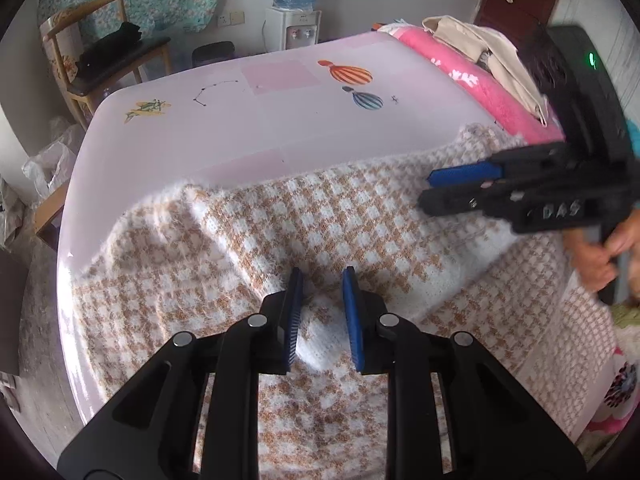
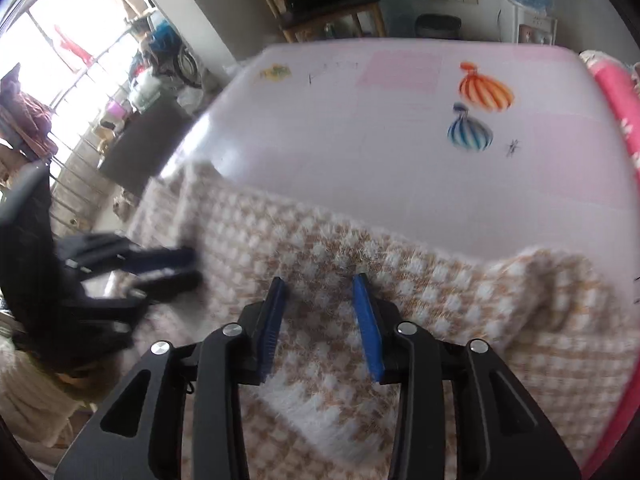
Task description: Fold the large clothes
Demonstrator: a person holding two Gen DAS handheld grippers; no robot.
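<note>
The left gripper [image 1: 322,276] is hovering with jaws narrowly apart, gripping nothing, over the checked sweater [image 1: 240,240]. The right gripper [image 2: 320,280], jaws wider and also empty, is hanging above it. The sweater is lying across the pink table's [image 1: 280,120] near edge.

Left wrist view: we held both grippers over the checked knit on the pink table.

Our left gripper [image 1: 322,276] pointed down with a gap between its blue pads, a white fold of the fuzzy tan-and-white sweater [image 1: 248,240] lying between them. At right, our right gripper [image 1: 426,190] hovered above the sweater, gripped by a hand [image 1: 600,252]. The far tabletop [image 1: 280,120] showed balloon prints [image 1: 352,74].
</note>
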